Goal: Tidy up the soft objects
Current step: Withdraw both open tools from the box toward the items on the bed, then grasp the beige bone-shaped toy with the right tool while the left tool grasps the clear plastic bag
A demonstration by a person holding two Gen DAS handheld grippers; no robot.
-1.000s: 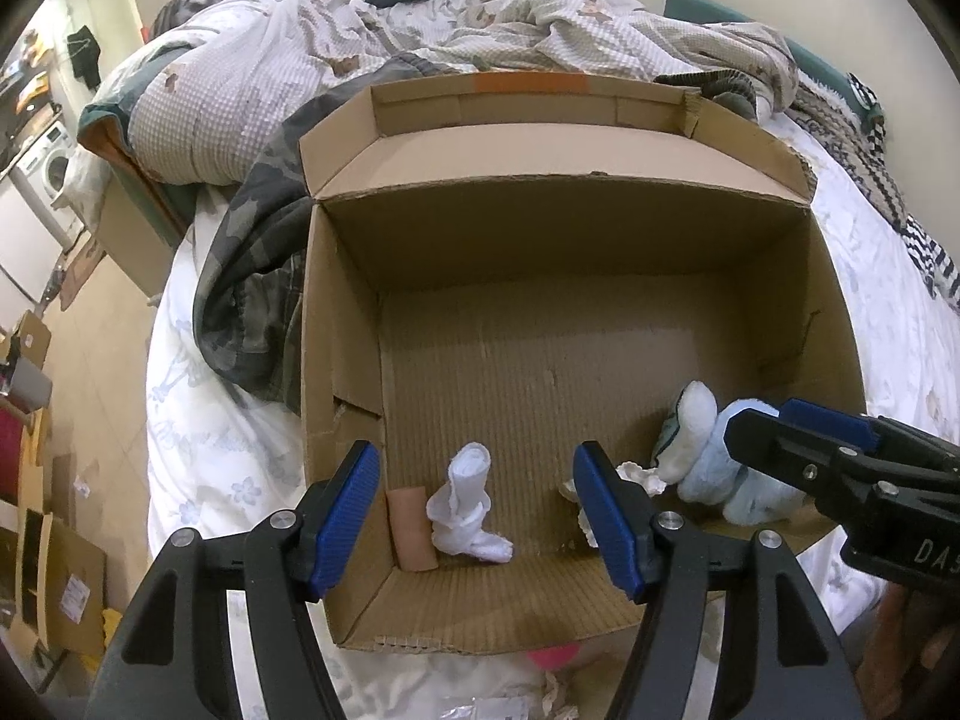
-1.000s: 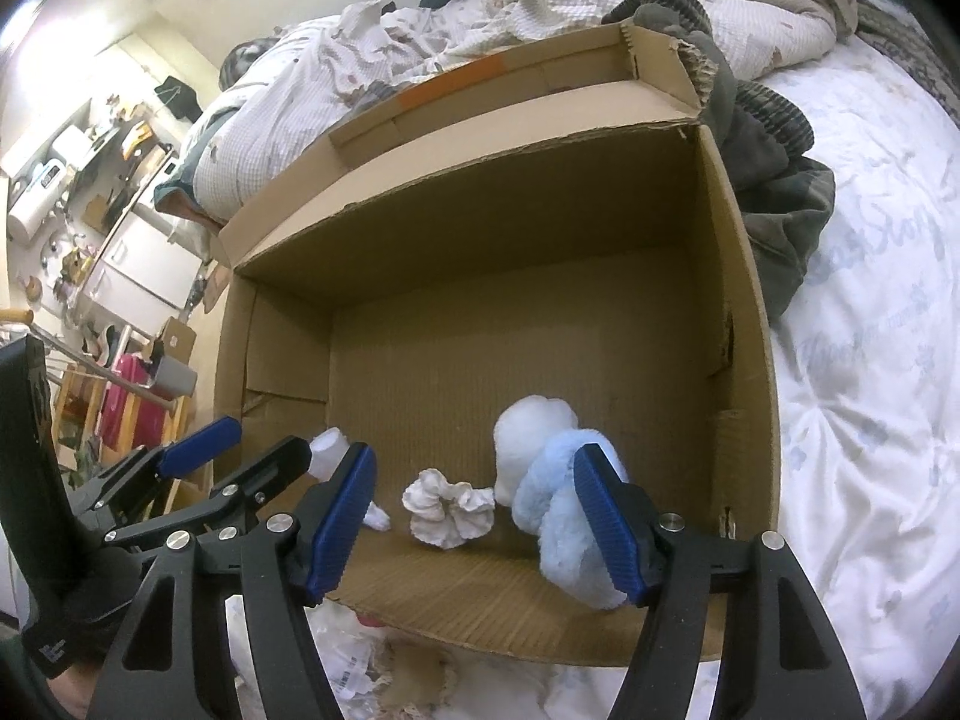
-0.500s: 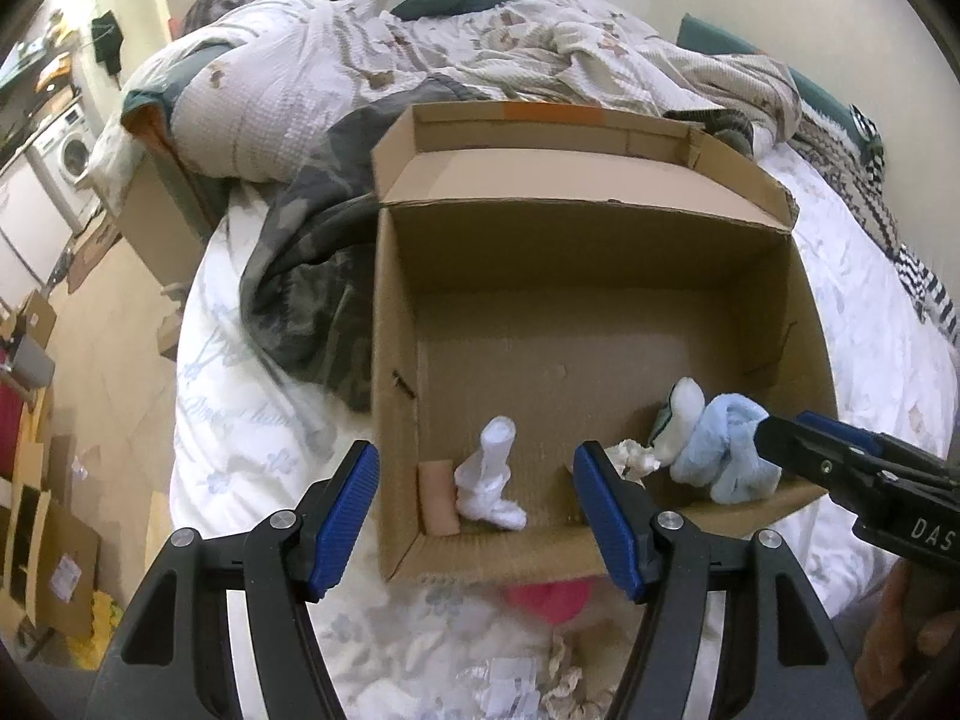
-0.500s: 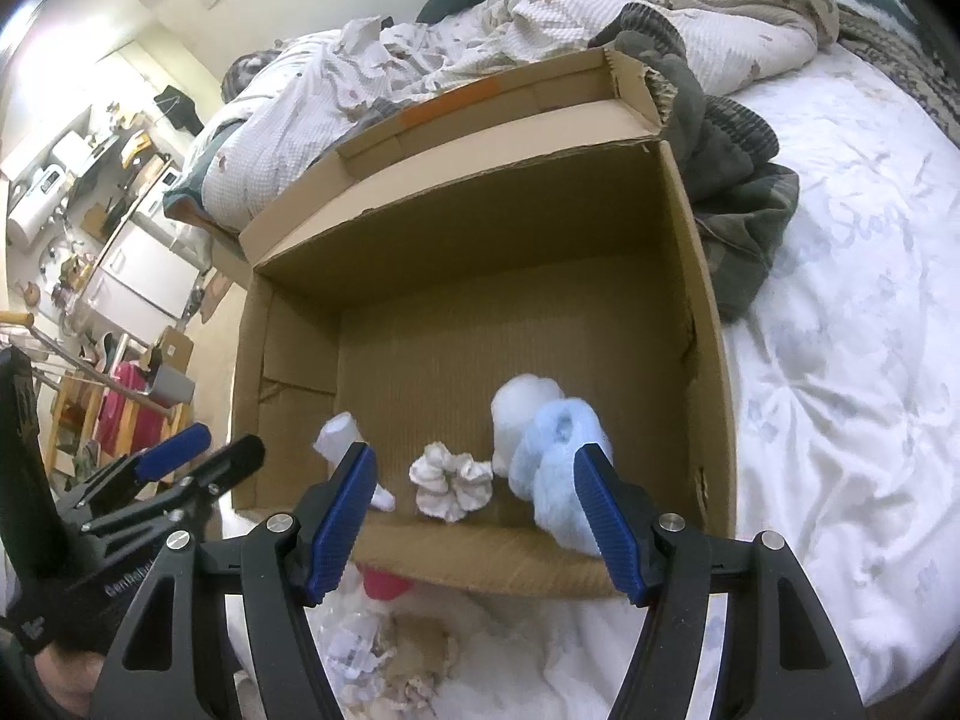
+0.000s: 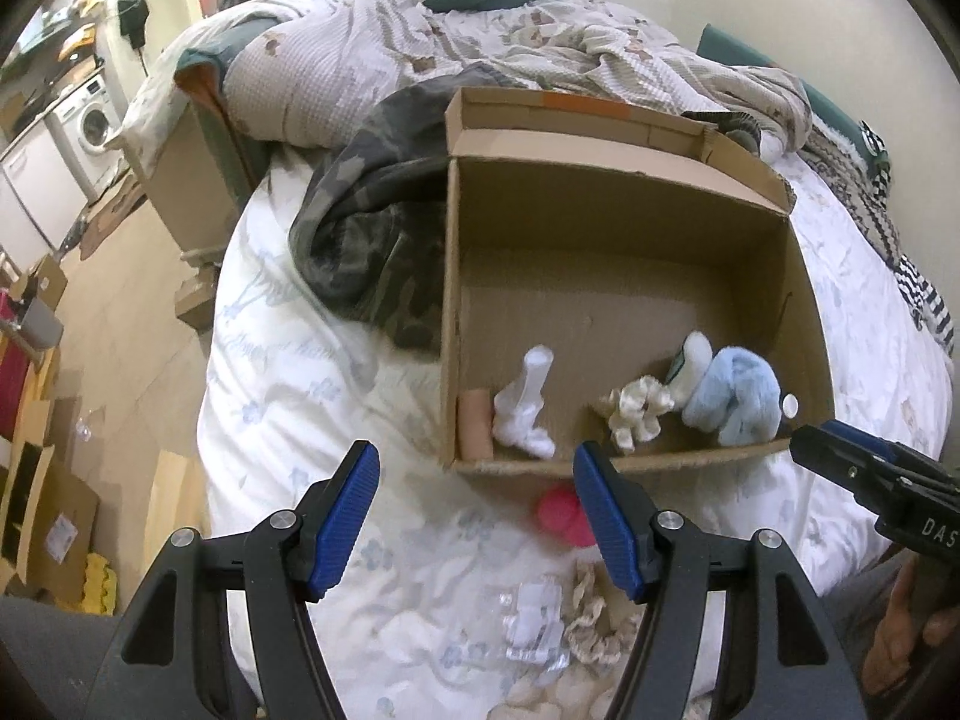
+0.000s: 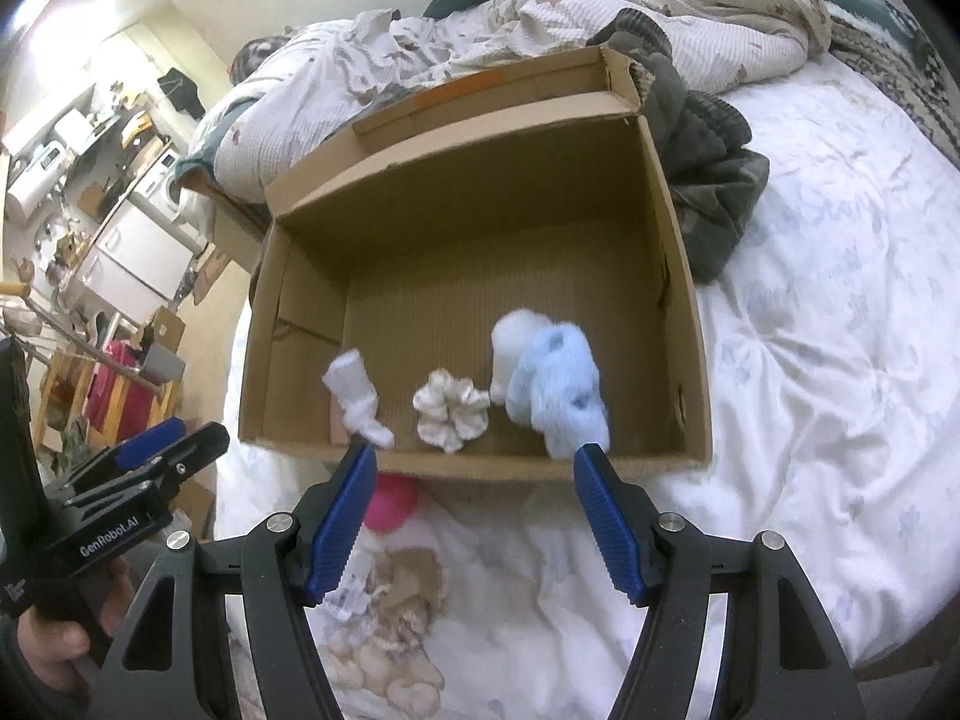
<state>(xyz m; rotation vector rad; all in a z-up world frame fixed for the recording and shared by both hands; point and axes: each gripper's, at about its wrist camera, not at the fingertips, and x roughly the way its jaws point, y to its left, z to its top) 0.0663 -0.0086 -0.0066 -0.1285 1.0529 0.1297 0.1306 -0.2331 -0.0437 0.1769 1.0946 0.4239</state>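
An open cardboard box point(image 5: 630, 276) sits on the white duvet point(image 6: 840, 396). Along its near wall inside lie a fluffy blue slipper point(image 6: 561, 399), a white sock point(image 5: 525, 405) and a cream scrunchie point(image 6: 450, 411). Just outside that wall, the left gripper point(image 5: 477, 519) and right gripper point(image 6: 474, 522) hover wide apart, empty, above a pink object point(image 5: 561, 513).

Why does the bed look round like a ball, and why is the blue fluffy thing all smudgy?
Both wrist views use fisheye lenses, so the bed curves and the corners go black. In the right wrist view the blue fluffy thing looks smeared, as does the cardboard box edge; that's motion blur. In the left wrist view it looks sharper. Light is soft, no glare.
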